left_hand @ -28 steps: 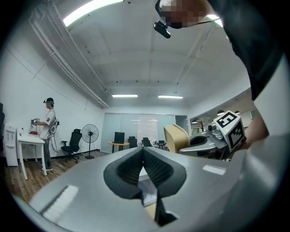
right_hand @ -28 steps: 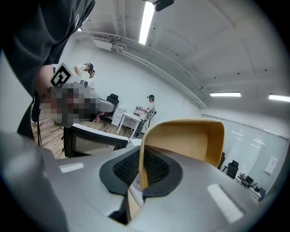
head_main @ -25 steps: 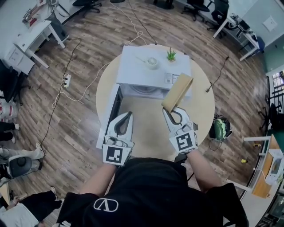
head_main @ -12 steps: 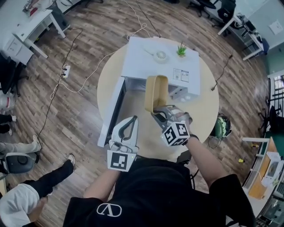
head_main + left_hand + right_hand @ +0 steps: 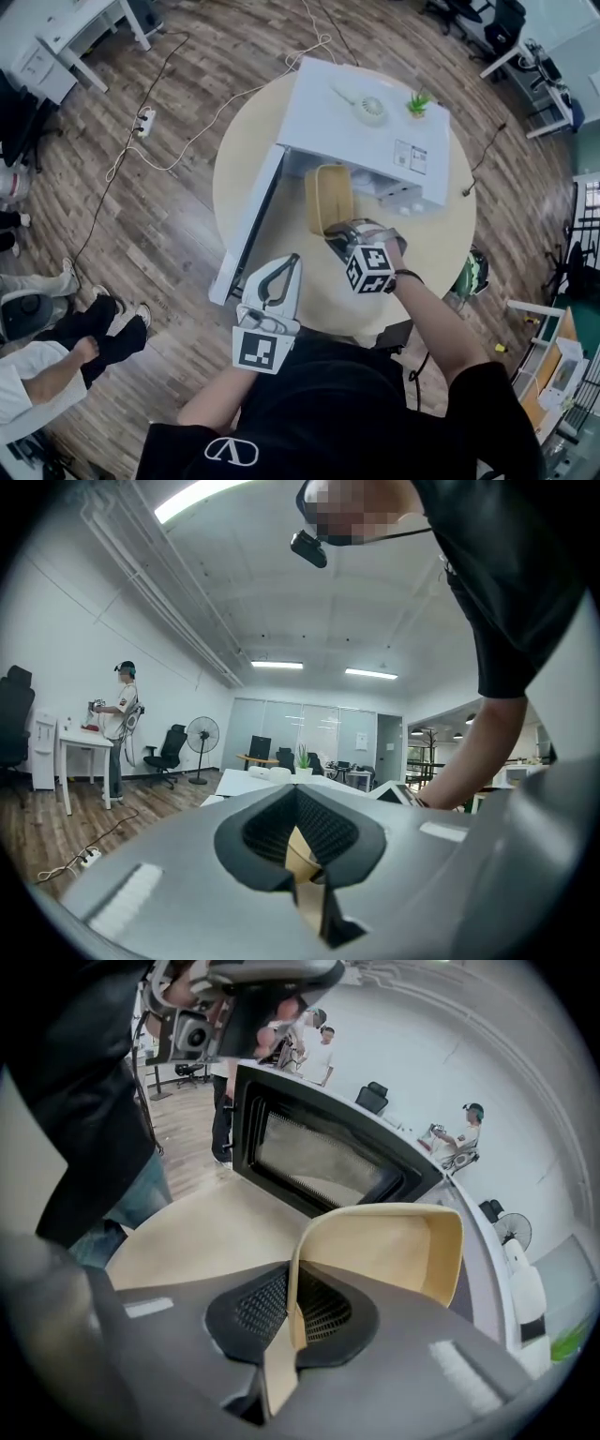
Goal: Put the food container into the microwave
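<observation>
A beige open food container (image 5: 328,195) hangs in front of the white microwave (image 5: 370,117), whose door (image 5: 246,230) stands swung open to the left. My right gripper (image 5: 339,232) is shut on the container's near rim and points steeply down. In the right gripper view the rim runs between the pads, and the container (image 5: 394,1251) lies beside the door's dark window (image 5: 319,1157). My left gripper (image 5: 291,261) hovers by the table's near edge, shut on nothing. In the left gripper view the left gripper (image 5: 309,892) shows only table colour through the gap behind its tips.
The round wooden table (image 5: 234,178) carries the microwave. A small white fan (image 5: 371,110) and a potted plant (image 5: 417,101) sit on its top. A power strip (image 5: 143,119) with cables lies on the wood floor. People stand at the left, with desks and chairs around.
My right gripper has come down and turned, bringing the container from above the microwave's top to in front of its opening. The left gripper has sunk a little.
</observation>
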`<state>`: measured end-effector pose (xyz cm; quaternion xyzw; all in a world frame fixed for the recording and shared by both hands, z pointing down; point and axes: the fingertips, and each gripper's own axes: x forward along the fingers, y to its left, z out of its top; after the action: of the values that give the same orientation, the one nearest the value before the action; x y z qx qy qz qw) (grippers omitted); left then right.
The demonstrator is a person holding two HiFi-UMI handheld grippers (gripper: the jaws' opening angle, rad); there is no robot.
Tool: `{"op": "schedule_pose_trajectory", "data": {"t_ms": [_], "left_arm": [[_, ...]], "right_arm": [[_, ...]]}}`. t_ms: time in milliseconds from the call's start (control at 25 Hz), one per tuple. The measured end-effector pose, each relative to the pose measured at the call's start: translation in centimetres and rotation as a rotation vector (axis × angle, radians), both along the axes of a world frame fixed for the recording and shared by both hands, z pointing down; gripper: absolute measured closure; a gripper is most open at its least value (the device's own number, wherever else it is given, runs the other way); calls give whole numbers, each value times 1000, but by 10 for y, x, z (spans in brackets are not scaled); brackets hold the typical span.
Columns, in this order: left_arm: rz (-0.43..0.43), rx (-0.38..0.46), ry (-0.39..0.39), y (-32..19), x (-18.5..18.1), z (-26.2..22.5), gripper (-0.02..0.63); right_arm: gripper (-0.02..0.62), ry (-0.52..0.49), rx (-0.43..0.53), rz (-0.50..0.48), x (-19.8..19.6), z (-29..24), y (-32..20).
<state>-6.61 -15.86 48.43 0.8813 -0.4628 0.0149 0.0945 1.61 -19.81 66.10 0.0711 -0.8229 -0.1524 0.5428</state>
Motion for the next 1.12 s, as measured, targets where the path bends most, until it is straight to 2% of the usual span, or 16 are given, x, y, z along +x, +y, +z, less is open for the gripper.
{"op": "schedule_pose_trajectory", "data": {"t_ms": [120, 400, 1120], "left_arm": [[-7, -23, -1, 3, -4, 8, 606], [-7, -61, -14, 9, -9, 24, 606], [-5, -101, -10, 20, -13, 46, 606]], "right_arm": [[583, 55, -24, 17, 12, 22, -15], [583, 139, -56, 133, 39, 55, -62], [583, 257, 6, 306, 76, 83, -142]]}}
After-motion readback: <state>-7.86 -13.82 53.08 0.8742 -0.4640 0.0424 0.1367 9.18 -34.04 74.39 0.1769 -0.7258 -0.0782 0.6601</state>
